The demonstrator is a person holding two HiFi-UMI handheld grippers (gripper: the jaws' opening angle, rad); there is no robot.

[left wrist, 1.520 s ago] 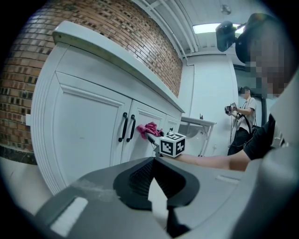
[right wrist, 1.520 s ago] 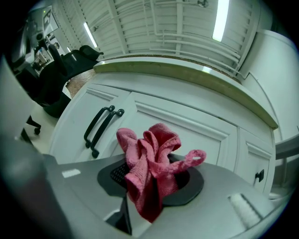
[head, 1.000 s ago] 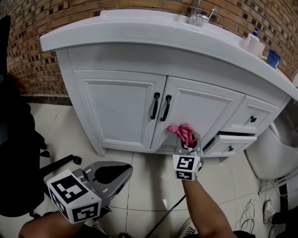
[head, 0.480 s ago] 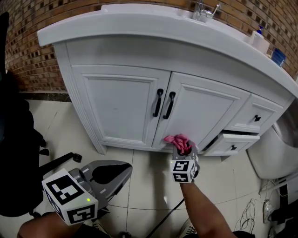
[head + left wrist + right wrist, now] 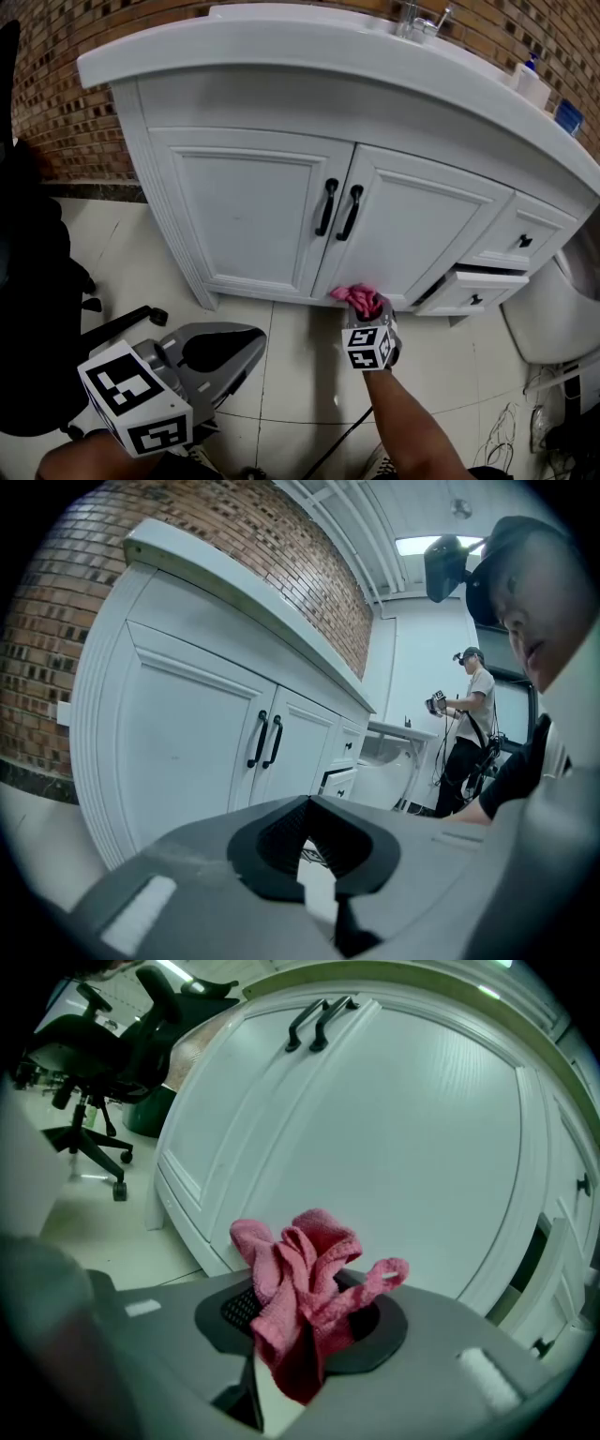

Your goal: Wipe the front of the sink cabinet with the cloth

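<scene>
The white sink cabinet (image 5: 272, 206) has two doors with black handles (image 5: 339, 210) and fills the upper head view. My right gripper (image 5: 364, 309) is shut on a bunched pink cloth (image 5: 357, 298), held against the bottom edge of the right door (image 5: 412, 234). In the right gripper view the pink cloth (image 5: 302, 1288) sticks out of the shut gripper (image 5: 298, 1330) in front of the door panel (image 5: 394, 1147). My left gripper (image 5: 225, 352) hangs low over the floor at lower left, shut and holding nothing. Its jaws (image 5: 314, 841) show nothing between them.
A lower drawer (image 5: 473, 286) on the cabinet's right stands slightly open. A black office chair (image 5: 37, 300) sits at the left. A toilet (image 5: 553, 319) stands at the right edge. A tap (image 5: 417, 21) and bottles (image 5: 532, 86) are on the countertop. Another person (image 5: 469, 714) stands far off.
My right gripper has carried the pink cloth down the right door, from mid-panel to its bottom edge. The left gripper has stayed low at the left.
</scene>
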